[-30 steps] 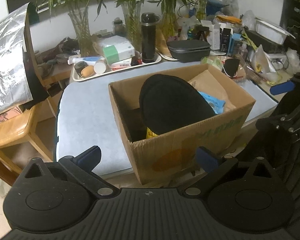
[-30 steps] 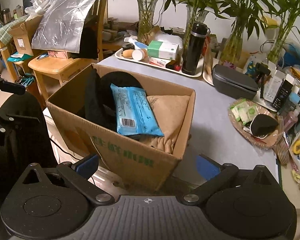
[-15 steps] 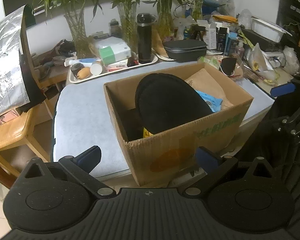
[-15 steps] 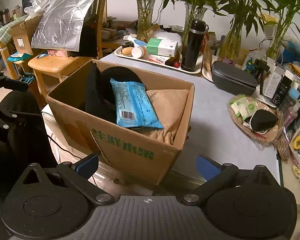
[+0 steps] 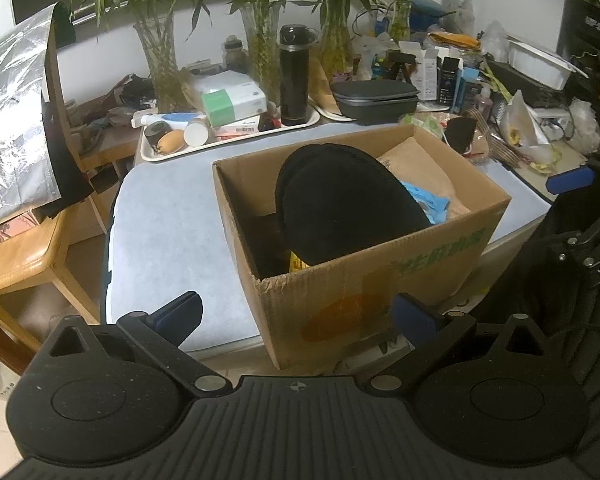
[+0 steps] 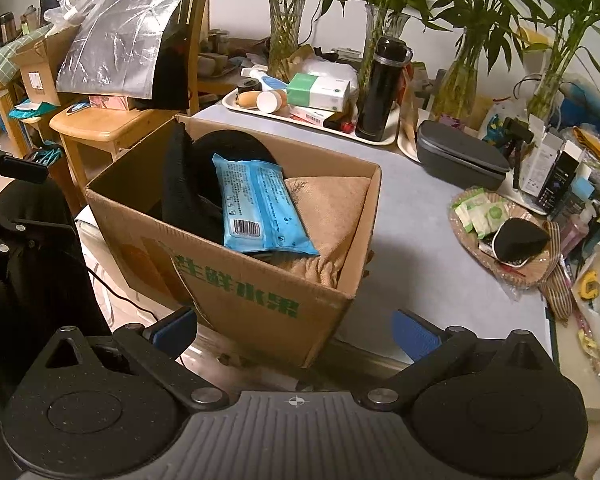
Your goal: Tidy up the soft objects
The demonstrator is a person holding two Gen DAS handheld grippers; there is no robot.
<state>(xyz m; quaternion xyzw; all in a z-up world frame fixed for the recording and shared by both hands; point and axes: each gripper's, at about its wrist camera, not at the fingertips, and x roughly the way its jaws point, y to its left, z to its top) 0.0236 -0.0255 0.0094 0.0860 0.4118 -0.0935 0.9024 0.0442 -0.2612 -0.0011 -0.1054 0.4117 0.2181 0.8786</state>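
Three soft items, all inside the cardboard box (image 6: pixel 260 300) standing on the tabletop (image 5: pixel 168 216).

1. Black round cushion (image 5: pixel 340 208). Stands on edge at the left end of the box, its top rising above the box rim. Judged light and floppy, with a cloth surface offering good friction. Best taken at the exposed upper edge, where the rim is thin enough to pinch.

2. Blue wet-wipe packet (image 6: pixel 256 204). Leans across the middle of the box, against the cushion and over the tan pillow. Judged light and squashy, with a slick film wrapper likely to slip. A pinch across the short end, near the barcode, looks the safest hold.

3. Tan pillow (image 6: pixel 332 212). Fills the right end of the box, partly beneath the packet. Judged bulky, soft and compressible. A corner or gathered fold of fabric would serve as the hold.

Left tongs (image 5: pixel 296 316): spread wide, holding nothing, touching nothing, poised before the near wall of the box.

Right tongs (image 6: pixel 296 330): likewise spread wide and empty, poised before the printed wall of the box, clear of it.
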